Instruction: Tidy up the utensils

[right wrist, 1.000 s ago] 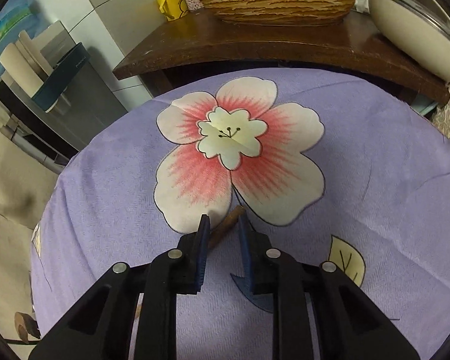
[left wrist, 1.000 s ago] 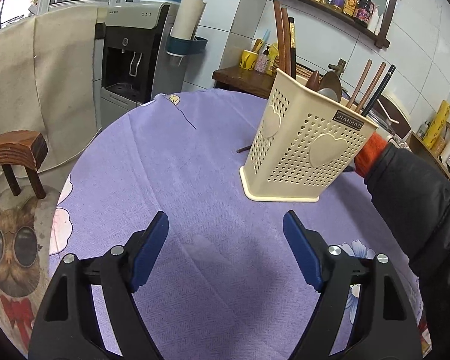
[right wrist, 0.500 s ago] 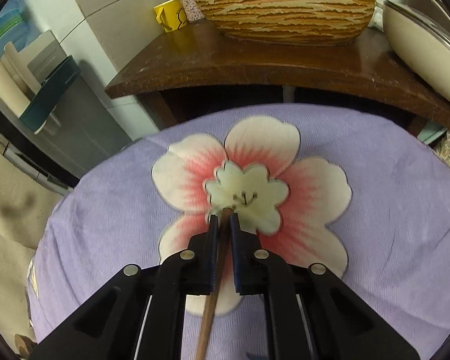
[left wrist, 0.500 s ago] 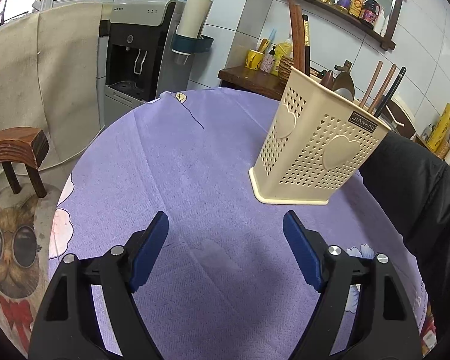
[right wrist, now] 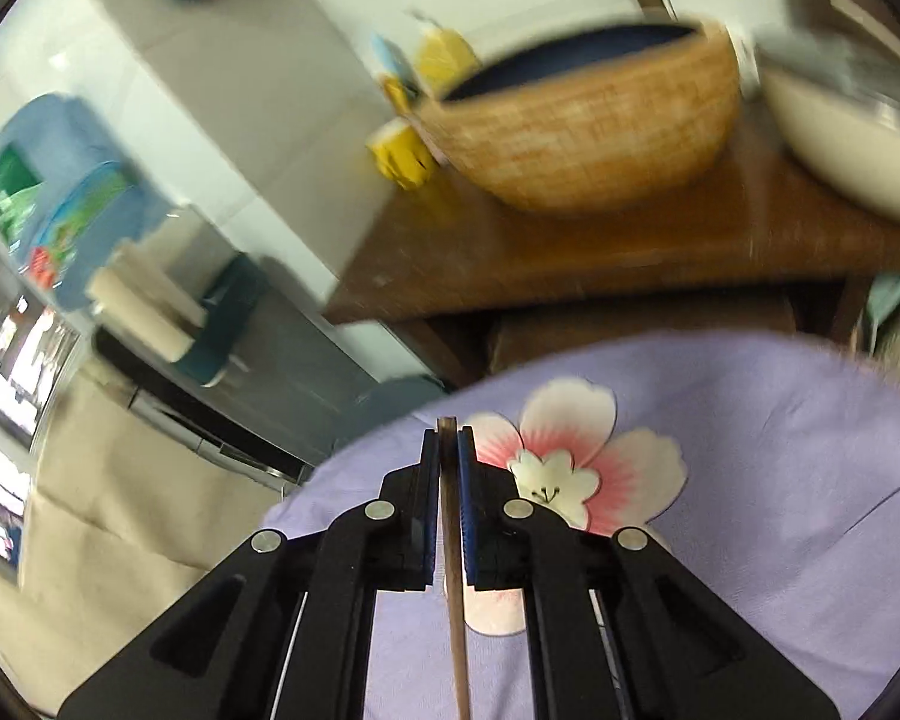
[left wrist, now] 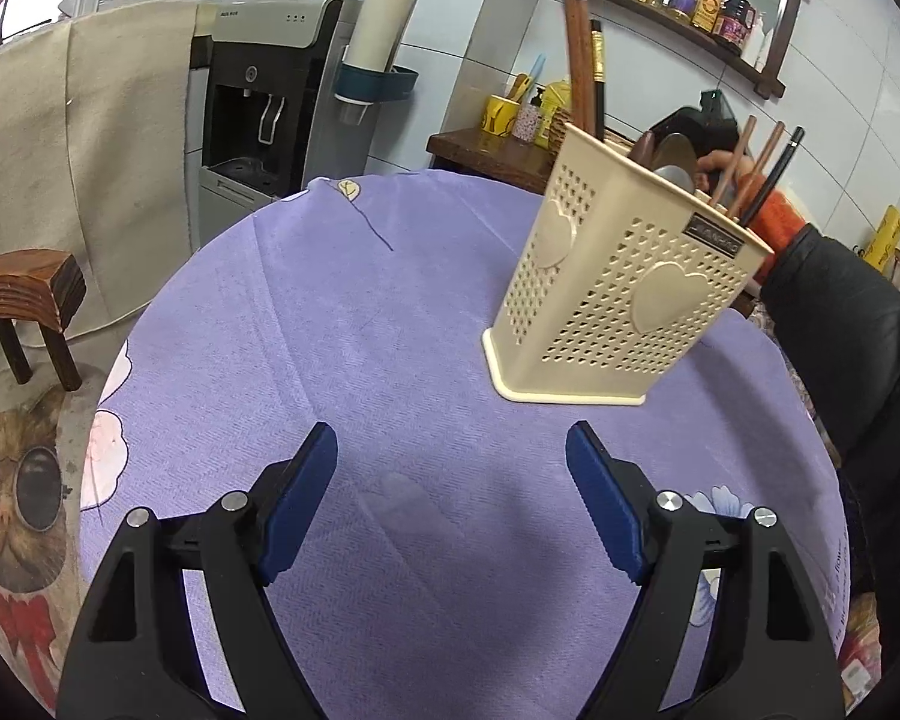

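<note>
While the left gripper (left wrist: pixel 450 474) hangs wide open and empty, the right gripper's (right wrist: pixel 448 450) fingers (right wrist: pixel 431 480) clamp a wooden chopstick (right wrist: pixel 453 546) above the purple surface (left wrist: pixel 390 330).

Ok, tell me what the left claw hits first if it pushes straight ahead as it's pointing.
Probably just the purple tablecloth. The left claw points down at bare cloth; the cream utensil holder stands off to the right of that line.
</note>
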`<state>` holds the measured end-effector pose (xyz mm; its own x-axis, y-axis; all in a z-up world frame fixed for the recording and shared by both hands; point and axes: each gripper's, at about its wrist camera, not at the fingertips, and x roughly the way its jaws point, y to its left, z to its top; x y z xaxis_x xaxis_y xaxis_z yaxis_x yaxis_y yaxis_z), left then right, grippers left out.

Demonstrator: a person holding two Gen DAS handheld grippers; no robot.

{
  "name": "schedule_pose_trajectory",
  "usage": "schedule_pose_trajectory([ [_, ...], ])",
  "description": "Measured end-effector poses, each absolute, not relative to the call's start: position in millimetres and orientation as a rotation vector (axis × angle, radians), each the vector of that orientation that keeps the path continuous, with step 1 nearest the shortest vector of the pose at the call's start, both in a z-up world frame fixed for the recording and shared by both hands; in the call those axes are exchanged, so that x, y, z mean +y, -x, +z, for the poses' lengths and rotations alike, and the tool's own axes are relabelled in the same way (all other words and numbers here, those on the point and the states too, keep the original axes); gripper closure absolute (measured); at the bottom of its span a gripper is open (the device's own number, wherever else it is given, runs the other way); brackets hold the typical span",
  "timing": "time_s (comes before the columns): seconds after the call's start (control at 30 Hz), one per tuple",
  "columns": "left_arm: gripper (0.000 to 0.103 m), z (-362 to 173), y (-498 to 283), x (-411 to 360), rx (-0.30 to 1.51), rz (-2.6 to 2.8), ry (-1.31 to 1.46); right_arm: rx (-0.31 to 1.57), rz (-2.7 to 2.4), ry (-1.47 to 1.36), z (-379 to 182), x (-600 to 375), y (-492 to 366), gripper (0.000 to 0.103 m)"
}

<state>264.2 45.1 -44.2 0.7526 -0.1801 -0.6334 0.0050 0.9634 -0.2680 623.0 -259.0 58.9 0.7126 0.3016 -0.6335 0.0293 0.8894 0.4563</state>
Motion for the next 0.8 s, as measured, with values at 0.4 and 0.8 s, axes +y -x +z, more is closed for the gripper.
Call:
schedule_pose_trajectory([
  [0.4, 0.025, -23.5, -230.4, 27.7, 0.683, -0.15, 0.256, 0.565, 0.264, -0.342, 183.8, -266.8, -540.7, 0.102],
  [0.8, 0.025, -25.6, -215.6, 22.6, 0.699, -0.161, 0.243, 0.695, 0.095, -0.304, 126.8, -289.0, -535.2, 0.077],
])
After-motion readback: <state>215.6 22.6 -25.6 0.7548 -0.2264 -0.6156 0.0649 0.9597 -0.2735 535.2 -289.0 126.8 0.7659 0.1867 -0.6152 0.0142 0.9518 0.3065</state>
